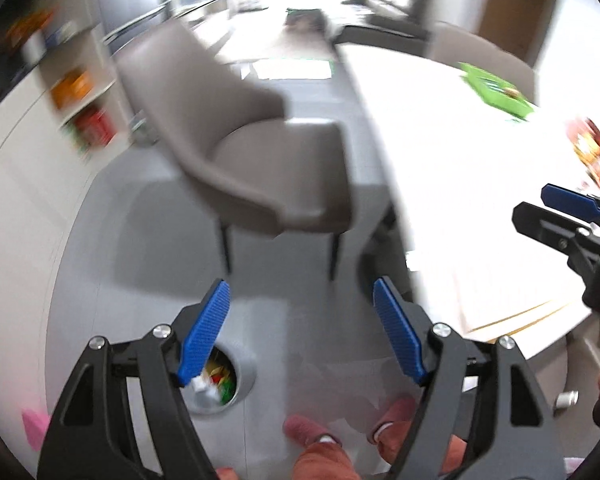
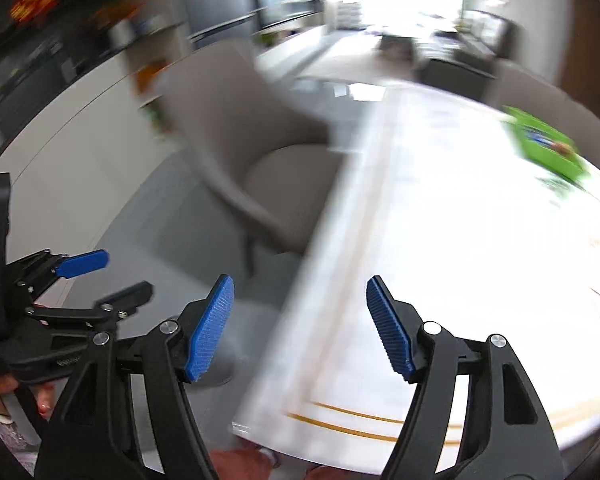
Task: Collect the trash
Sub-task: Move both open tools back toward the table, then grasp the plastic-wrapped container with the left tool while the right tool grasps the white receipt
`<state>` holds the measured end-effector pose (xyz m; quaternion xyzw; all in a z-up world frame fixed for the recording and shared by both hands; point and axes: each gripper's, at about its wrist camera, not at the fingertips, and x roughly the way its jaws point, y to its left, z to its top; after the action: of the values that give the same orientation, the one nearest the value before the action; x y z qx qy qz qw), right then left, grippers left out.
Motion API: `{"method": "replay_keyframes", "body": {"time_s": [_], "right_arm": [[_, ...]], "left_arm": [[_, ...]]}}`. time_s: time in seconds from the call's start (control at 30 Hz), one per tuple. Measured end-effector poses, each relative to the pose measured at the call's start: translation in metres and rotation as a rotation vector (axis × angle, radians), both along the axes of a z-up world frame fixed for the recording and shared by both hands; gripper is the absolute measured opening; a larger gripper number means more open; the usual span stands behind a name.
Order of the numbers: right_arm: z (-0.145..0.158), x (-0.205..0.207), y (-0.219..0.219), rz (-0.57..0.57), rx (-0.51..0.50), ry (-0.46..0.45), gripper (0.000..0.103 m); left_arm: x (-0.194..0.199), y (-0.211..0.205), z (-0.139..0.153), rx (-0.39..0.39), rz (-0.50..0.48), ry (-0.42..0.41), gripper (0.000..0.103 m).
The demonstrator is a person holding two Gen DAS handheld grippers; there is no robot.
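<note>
Here, in the left wrist view, the left hand-held gripper (image 1: 302, 330) is released, its blue pads spread wide with nothing between them, above the grey floor (image 1: 148, 216). Just under its left pad sits a round grey bin (image 1: 236, 380) holding trash (image 1: 220, 380): crumpled scraps in yellow, red, green and white. A green wrapper (image 1: 496, 90) lies far right on the white surface (image 1: 440, 152), and a red-and-white packet (image 1: 594, 152) lies nearer, at the right edge; motion blur makes any writing on them unreadable. A grey chair (image 1: 252, 152) stands left of the surface.

In the right wrist view, the right hand-held gripper (image 2: 300, 326) is likewise released and empty, over the near left edge of the surface (image 2: 460, 240). The green wrapper (image 2: 548, 144) sits far right, its print blurred. The left hand-held gripper shows at the left, also spread.
</note>
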<state>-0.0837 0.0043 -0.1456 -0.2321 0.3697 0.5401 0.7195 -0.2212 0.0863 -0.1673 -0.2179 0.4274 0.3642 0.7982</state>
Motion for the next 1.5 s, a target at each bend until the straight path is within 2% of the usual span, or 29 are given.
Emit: {"method": "replay_keyframes", "body": {"time_s": [0.13,0.27,0.43,0.53,0.67,0.83,1.07,1.2,1.4,1.47,1.5], "right_arm": [[0.015,0.075,-0.060,-0.158,0.031,-0.025,0.067],[0.023,0.150,-0.123,-0.298,0.036,-0.051,0.067],[0.016,0.231,-0.191,-0.417,0.019,-0.070,0.066],[0.014,0.273,-0.227,-0.484,0.017,-0.062,0.066],[0.008,0.302,-0.257,-0.569,0.015,-0.060,0.066],[-0.012,0.347,-0.277,-0.679,-0.012,-0.056,0.067],[-0.051,0.407,-0.281,-0.796,-0.076,-0.045,0.066],[-0.076,0.434,-0.274,-0.828,-0.096,-0.027,0.066],[-0.110,0.466,-0.265,-0.829,-0.112,0.024,0.066],[-0.119,0.474,-0.262,-0.816,-0.125,0.034,0.064],[-0.124,0.478,-0.262,-0.805,-0.132,0.044,0.059]], "left_arm": [[0.081,-0.026,0.019,0.035,-0.127,-0.020,0.075],[0.167,-0.061,0.024,0.019,-0.232,-0.057,0.075],[0.260,-0.114,0.020,0.022,-0.361,-0.079,0.075],[0.304,-0.146,0.016,0.010,-0.427,-0.075,0.075],[0.355,-0.176,0.008,-0.014,-0.536,-0.050,0.075],[0.421,-0.199,0.000,-0.024,-0.673,-0.030,0.075],[0.516,-0.200,-0.016,-0.049,-0.825,-0.033,0.075],[0.560,-0.201,-0.030,-0.051,-0.880,-0.017,0.075],[0.602,-0.209,-0.049,-0.045,-0.926,0.010,0.075],[0.611,-0.211,-0.056,-0.051,-0.928,0.019,0.075],[0.615,-0.213,-0.058,-0.057,-0.928,0.021,0.075]]}}
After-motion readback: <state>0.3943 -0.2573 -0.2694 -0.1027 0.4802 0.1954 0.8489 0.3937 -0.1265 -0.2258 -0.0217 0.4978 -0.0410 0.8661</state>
